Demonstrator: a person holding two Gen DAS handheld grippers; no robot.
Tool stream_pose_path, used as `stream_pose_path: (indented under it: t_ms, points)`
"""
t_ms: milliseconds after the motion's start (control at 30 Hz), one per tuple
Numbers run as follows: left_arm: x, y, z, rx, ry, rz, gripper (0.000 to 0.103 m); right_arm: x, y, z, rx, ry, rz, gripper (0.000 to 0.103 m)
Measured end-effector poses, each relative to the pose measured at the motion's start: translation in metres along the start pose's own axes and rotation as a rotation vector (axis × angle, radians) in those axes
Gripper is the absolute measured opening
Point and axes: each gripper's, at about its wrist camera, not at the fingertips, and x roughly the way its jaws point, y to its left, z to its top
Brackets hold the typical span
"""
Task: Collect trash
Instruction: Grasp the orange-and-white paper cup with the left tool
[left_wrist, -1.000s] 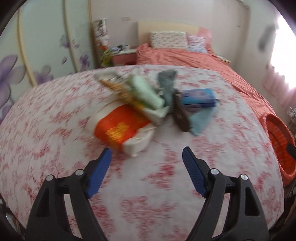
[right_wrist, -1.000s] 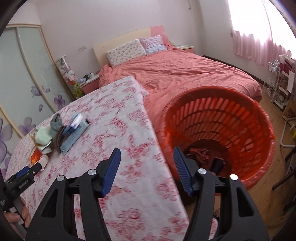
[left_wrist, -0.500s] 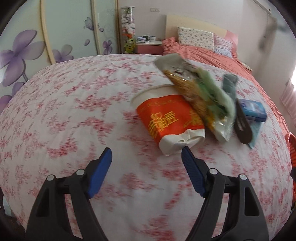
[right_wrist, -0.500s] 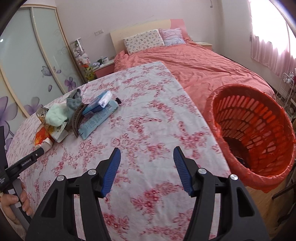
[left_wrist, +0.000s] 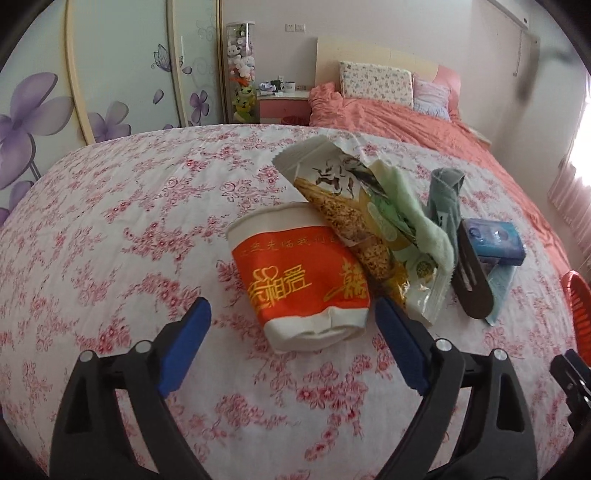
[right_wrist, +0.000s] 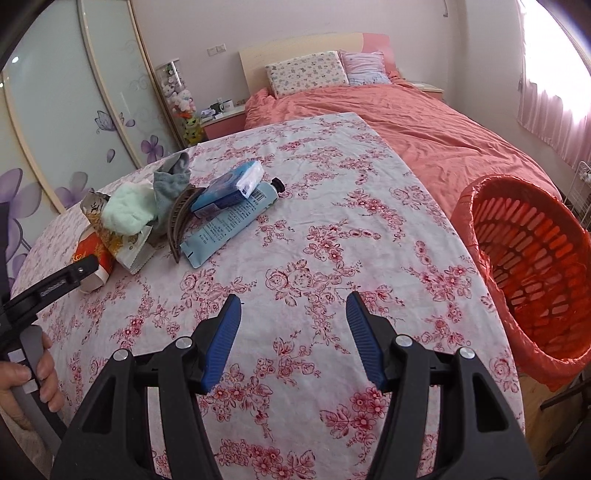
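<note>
The crushed paper cup (left_wrist: 301, 275) lying on its side on the flowered tablecloth (left_wrist: 110, 240) carries gold Chinese characters on its red band; the middle ones look like 相合, the rest too small to read. Print on the blue tube (right_wrist: 229, 225), right of the cup, is illegible.

Crushed red-white paper cup (left_wrist: 303, 288) on side; snack wrapper (left_wrist: 354, 218) overlapping; red basket (right_wrist: 532, 273) beside table.

Soft daylight from window (right_wrist: 554, 74) at right, glare there, sharp focus, fisheye bending, dark corners
</note>
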Motion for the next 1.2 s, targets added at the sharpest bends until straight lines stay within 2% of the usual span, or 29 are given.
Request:
stream_pose_path:
  t_ms: [167,267,600,800,933,1067,1200]
  points:
    - [0.019,0.0,0.008,-0.01,0.037,0.032,0.086,0.003,0.0,0.002,0.003,0.003,-0.004,0.06]
    - [0.027,0.005,0.014,-0.026,0.051,0.029,0.076,0.006,0.002,0.002,-0.001,0.007,-0.004,0.06]
    - [0.011,0.042,-0.006,0.005,0.045,0.027,0.075,0.019,0.011,0.005,-0.013,0.02,-0.006,0.059]
    - [0.015,0.056,-0.009,-0.012,0.06,0.029,0.07,0.04,0.021,0.029,0.058,0.032,0.02,0.059]
    - [0.016,0.056,-0.009,-0.016,0.061,0.022,0.07,0.058,0.037,0.045,0.095,0.048,0.029,0.059]
    - [0.016,0.06,-0.009,-0.029,0.056,0.003,0.07,0.076,0.05,0.053,0.113,0.08,-0.001,0.059]
    - [0.016,0.064,-0.008,-0.042,0.059,-0.003,0.072,0.083,0.055,0.06,0.141,0.073,-0.03,0.059]
